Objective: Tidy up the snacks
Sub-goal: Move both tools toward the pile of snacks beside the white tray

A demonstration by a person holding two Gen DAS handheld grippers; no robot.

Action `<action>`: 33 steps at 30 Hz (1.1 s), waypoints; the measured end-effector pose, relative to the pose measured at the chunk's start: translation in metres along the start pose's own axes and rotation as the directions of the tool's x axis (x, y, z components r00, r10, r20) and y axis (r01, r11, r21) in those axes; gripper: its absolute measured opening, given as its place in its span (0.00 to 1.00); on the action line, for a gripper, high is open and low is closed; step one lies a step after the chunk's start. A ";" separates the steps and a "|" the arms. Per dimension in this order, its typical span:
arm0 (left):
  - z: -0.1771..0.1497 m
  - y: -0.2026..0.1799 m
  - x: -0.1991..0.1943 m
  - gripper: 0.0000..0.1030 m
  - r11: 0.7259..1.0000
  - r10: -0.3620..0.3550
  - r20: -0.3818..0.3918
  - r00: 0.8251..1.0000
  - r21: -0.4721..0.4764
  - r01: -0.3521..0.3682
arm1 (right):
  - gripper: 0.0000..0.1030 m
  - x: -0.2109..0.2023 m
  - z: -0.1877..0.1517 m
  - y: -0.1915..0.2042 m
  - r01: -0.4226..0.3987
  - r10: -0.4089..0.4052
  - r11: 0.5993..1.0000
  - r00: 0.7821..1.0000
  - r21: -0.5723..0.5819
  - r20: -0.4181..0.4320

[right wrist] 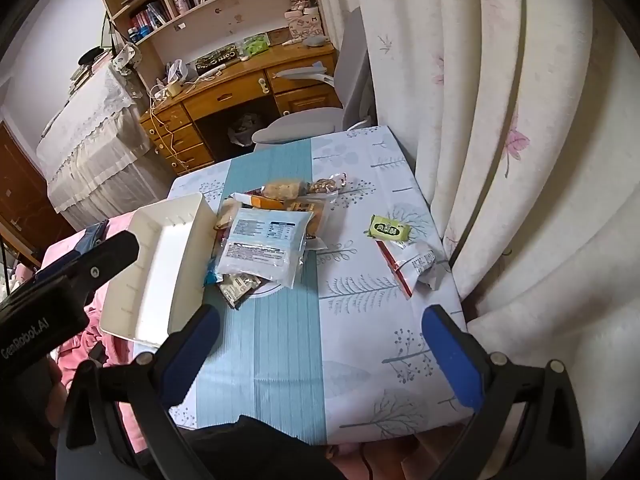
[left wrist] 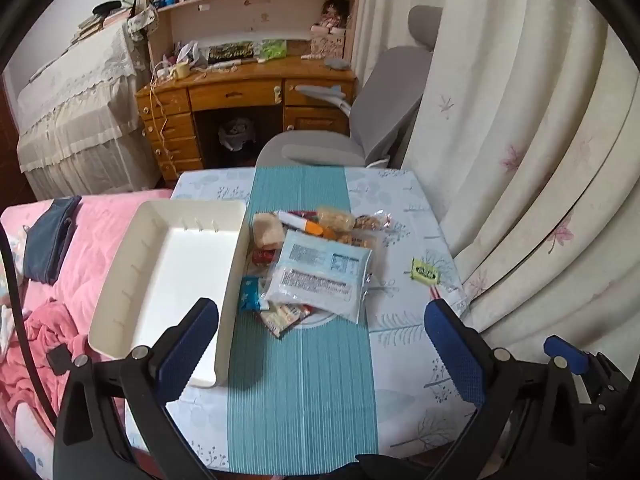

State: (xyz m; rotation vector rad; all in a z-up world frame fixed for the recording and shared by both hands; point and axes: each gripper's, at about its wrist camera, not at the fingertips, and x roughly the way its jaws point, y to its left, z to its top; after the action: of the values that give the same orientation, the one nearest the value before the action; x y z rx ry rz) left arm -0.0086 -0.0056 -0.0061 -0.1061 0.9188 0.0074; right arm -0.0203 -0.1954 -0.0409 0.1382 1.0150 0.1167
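Left gripper: you hold it spread wide, nothing between the pads, above the near table edge.
Right gripper: yours is equally wide apart and holds nothing.
White tray: left of the runner, long axis running away from you (overhanging the pink bedding).
Snack pile: just right of the tray; the pale blue packet lies on top, lengthwise away from you.
Green packet: well apart, near the curtain, beside a torn wrapper.
Far: grey chair, wooden desk.

Bare runner (tray leftward)
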 end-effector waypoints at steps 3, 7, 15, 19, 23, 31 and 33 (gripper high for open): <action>-0.003 0.005 0.002 1.00 1.000 0.007 -0.034 0.999 -0.013 -0.008 | 0.99 -0.001 -0.004 -0.002 0.011 -0.011 1.000 1.000 0.010 -0.002; -0.005 0.011 0.004 1.00 1.000 0.011 -0.059 0.998 -0.025 -0.013 | 0.99 -0.002 -0.008 -0.003 0.036 -0.036 0.999 0.999 0.032 -0.005; -0.007 0.027 0.010 1.00 0.999 -0.019 -0.087 0.996 -0.030 0.017 | 0.98 0.000 -0.021 -0.006 0.094 -0.093 0.992 0.996 0.086 -0.014; -0.008 0.032 0.018 1.00 0.999 -0.030 -0.112 0.993 -0.017 0.028 | 0.98 0.001 -0.026 -0.004 0.087 -0.087 0.990 0.996 0.109 -0.002; -0.010 0.039 0.031 1.00 0.999 -0.046 -0.154 0.987 -0.008 0.046 | 0.98 0.002 -0.031 0.001 0.086 -0.088 0.988 0.996 0.131 0.013; -0.013 0.053 0.059 1.00 0.995 -0.095 -0.213 0.972 -0.029 0.091 | 0.98 0.000 -0.042 0.009 0.115 -0.129 0.976 0.990 0.186 0.064; -0.013 0.054 0.068 1.00 0.995 -0.097 -0.239 0.966 -0.042 0.089 | 0.98 0.003 -0.044 0.007 0.125 -0.139 0.972 0.988 0.198 0.062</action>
State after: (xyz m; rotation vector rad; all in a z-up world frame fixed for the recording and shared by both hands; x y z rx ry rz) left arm 0.0196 0.0448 -0.0723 -0.1817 1.1561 -0.0801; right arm -0.0567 -0.1852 -0.0647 0.2505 0.9560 -0.1090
